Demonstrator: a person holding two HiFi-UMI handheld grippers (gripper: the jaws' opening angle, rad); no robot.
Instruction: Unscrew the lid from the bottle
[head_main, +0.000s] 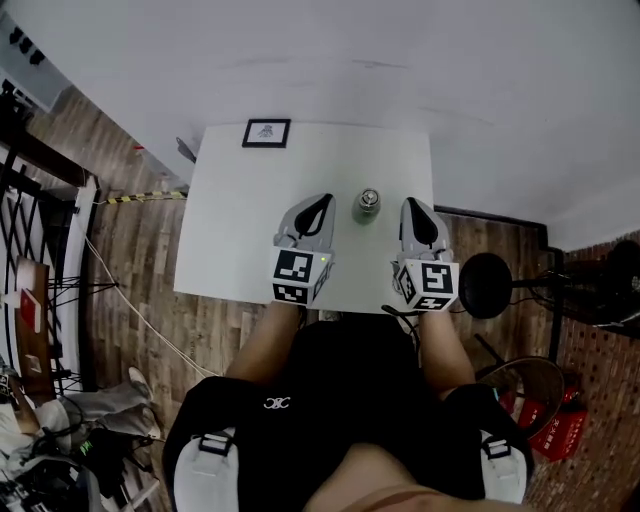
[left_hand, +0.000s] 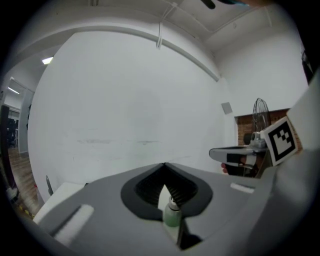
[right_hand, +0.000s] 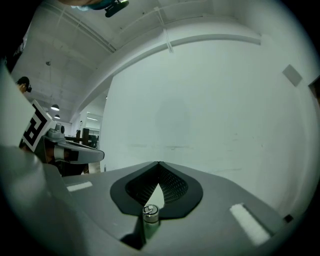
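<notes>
Item one: my left claw (head_main: 324, 198), grey with a black-lined mouth and a marker cube at its rear; the jaws are together, tips meeting, nothing clamped. Item two: my right claw (head_main: 411, 204), same build; its jaws are likewise together and empty. Item three: one small pale green bottle (head_main: 367, 208), upright on the white bench (head_main: 250, 230), between my two claws and near their tips, touching neither. Item four: its silver lid (head_main: 369, 198), seated on the bottle's neck. In the left gripper view the bottle shows low in the slit below the closed tips, a little right of centre; in the right gripper view it shows in the same slit, a little left of centre, lid uppermost. Item five: a small framed picture (head_main: 266, 133) lying flat at the far edge of the bench, well apart from the bottle. Item six: a round black stool (head_main: 486, 285) on the wooden floor, just beside the bench's right edge.
</notes>
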